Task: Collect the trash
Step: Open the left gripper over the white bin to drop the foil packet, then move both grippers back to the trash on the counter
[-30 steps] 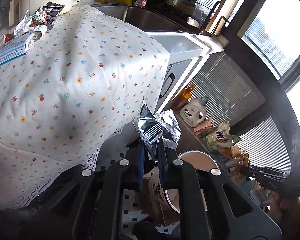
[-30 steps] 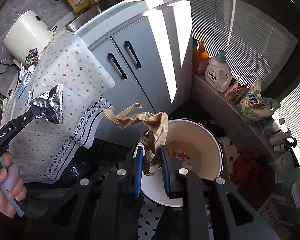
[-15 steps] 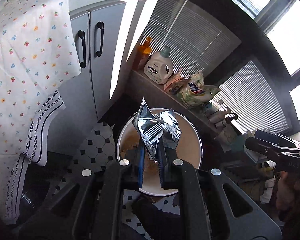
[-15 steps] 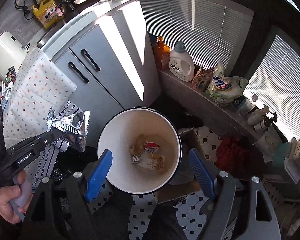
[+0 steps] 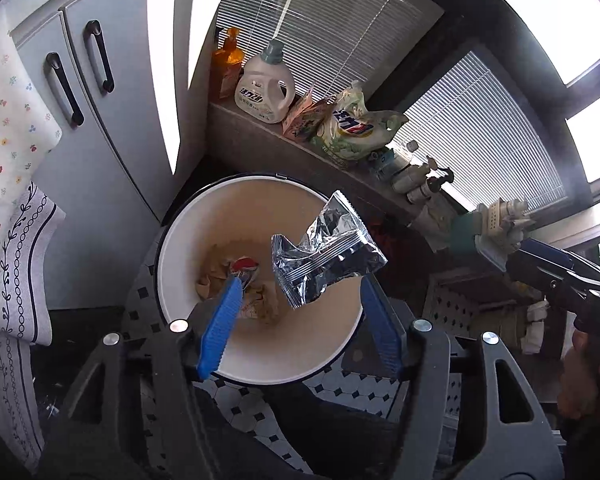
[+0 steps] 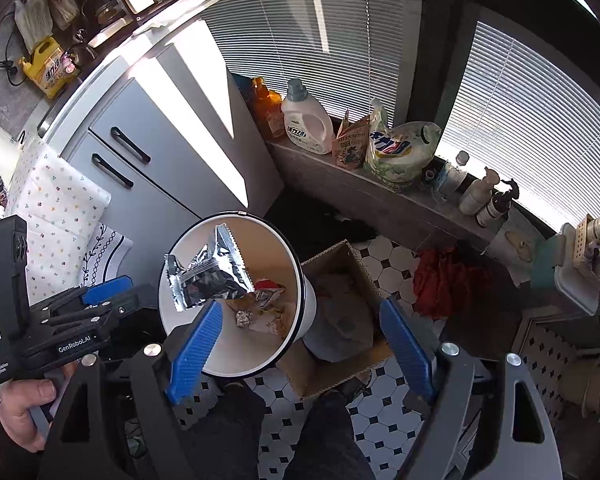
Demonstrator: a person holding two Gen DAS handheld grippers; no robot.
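Your left tool (image 5: 298, 312) has sprung apart since 0.5 s ago, releasing the foil wrapper (image 5: 324, 252) over the bin (image 5: 260, 376); right tool (image 6: 300, 344) gapes empty. It's light, crinkly, slippery; pinch a crimped edge.

Silver wrapper (image 5: 324, 256) above bin (image 5: 172, 248).

Crinkled shiny foil wrapper (image 5: 324, 254), glossy white bin (image 5: 180, 240)

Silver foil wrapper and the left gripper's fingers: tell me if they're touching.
Apart. In the left wrist view the left gripper is open, and the silver foil wrapper hangs free above the white bin, visibly clear of both fingers.
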